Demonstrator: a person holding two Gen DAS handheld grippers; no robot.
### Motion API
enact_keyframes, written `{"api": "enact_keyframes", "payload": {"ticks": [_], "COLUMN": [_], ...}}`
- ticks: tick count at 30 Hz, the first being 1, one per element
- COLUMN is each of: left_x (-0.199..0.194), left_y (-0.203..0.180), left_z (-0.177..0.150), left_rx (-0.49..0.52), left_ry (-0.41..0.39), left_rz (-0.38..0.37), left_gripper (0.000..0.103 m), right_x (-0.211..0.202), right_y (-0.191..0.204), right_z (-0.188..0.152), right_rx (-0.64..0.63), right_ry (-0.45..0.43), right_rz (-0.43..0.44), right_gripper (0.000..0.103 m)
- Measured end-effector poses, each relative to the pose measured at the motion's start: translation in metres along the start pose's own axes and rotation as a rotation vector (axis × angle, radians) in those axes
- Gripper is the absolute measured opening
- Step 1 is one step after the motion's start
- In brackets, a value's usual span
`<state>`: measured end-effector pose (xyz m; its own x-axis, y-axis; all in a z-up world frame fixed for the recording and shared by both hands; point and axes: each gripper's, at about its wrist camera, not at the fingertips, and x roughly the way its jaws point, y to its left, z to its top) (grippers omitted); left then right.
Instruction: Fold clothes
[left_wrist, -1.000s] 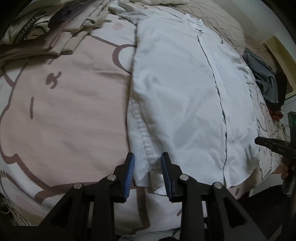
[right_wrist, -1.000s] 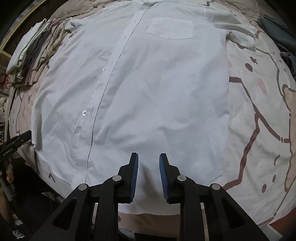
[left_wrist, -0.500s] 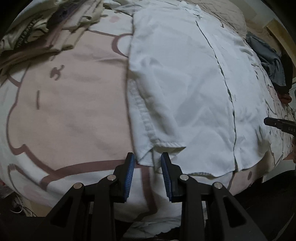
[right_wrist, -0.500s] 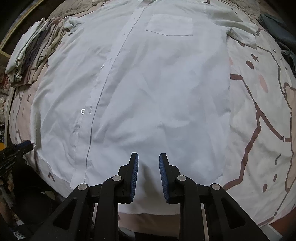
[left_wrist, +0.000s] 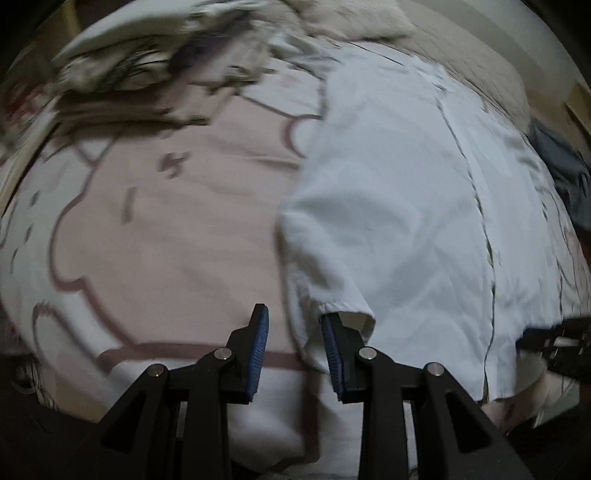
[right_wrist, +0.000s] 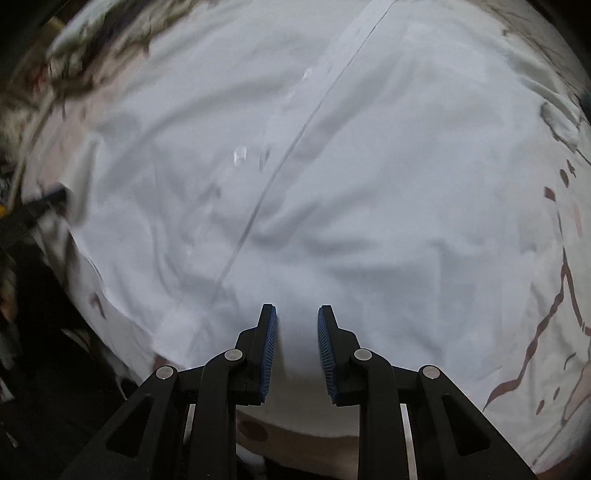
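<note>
A white button-up shirt (left_wrist: 399, 206) lies spread flat, front up, on a bed. My left gripper (left_wrist: 294, 341) stands open at the shirt's lower left corner. The hem edge lies in the gap, and a folded flap of hem rests against the right pad (left_wrist: 330, 350). Neither pad presses on the cloth. My right gripper (right_wrist: 297, 334) points down, open, over the shirt (right_wrist: 369, 177) near its bottom hem, just right of the button placket (right_wrist: 266, 192). Nothing is pinched between its pads. The right gripper (left_wrist: 554, 341) also shows at the right edge of the left wrist view.
The bed cover (left_wrist: 166, 236) is pink and white with brown cartoon outlines. A stack of folded clothes (left_wrist: 147, 66) sits at the far left. A dark grey garment (left_wrist: 565, 173) lies at the far right. The bed's near edge (right_wrist: 314, 439) runs just below both grippers.
The left gripper has shifted onto the shirt's lower left corner, and a hem flap now lies against its right pad. The right gripper has dropped closer to the shirt and moved toward the placket.
</note>
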<state>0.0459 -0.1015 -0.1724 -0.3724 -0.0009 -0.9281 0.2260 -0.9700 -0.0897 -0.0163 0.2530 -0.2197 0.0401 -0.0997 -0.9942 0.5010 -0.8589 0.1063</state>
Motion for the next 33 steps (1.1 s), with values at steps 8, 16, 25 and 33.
{"api": "enact_keyframes", "payload": {"ticks": [8, 16, 25, 33], "left_x": [-0.037, -0.019, 0.019, -0.032], "left_y": [0.047, -0.026, 0.017, -0.071], "left_z": [-0.012, 0.034, 0.004, 0.053], "left_rx": [-0.217, -0.036, -0.162, 0.138], "left_ry": [-0.022, 0.02, 0.19, -0.041], "left_rz": [-0.017, -0.242, -0.206, -0.259], "left_gripper": [0.029, 0.029, 0.029, 0.059], "right_x": [0.008, 0.01, 0.009, -0.071], "right_y": [-0.007, -0.003, -0.015, -0.089], "right_z": [-0.003, -0.003, -0.006, 0.007], "right_rx": [0.021, 0.002, 0.034, 0.222], "right_ry": [0.033, 0.033, 0.022, -0.207], "right_rz": [0.012, -0.018, 0.035, 0.206], "right_gripper": [0.024, 0.024, 0.024, 0.027]}}
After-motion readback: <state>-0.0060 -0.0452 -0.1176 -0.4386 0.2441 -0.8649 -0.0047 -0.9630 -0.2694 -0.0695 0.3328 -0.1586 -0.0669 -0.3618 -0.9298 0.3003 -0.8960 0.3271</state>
